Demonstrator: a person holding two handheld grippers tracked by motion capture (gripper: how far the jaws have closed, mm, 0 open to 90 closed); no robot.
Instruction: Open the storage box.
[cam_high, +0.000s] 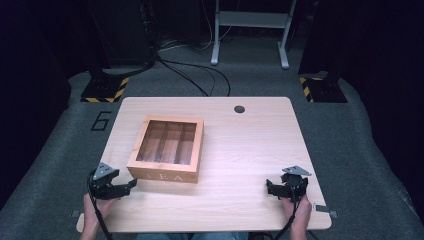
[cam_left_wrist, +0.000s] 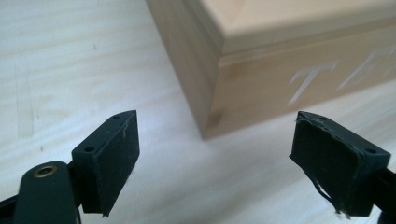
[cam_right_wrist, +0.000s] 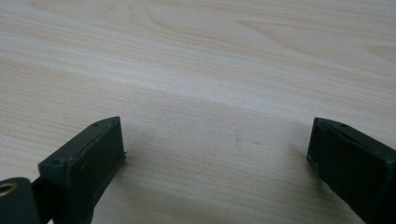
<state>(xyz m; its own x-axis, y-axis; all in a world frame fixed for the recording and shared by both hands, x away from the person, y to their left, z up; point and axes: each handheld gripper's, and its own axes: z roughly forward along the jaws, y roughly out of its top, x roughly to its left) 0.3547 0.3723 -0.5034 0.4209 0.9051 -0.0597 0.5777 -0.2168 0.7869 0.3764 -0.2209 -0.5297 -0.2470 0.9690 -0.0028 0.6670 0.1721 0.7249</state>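
Just ahead of the open, empty left gripper (cam_high: 131, 184) a square light-wood glass-lidded tea box (cam_high: 167, 149) is seen; the right gripper (cam_high: 270, 186) is spread wide over bare pale wooden table (cam_high: 240, 150).

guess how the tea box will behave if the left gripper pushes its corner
The tea box looks like stiff wood, so it should slide without flexing. It sits low and flat on the smooth table, so tipping seems unlikely. A push at the corner by the left gripper would probably turn it. Its clear lid may be fragile.
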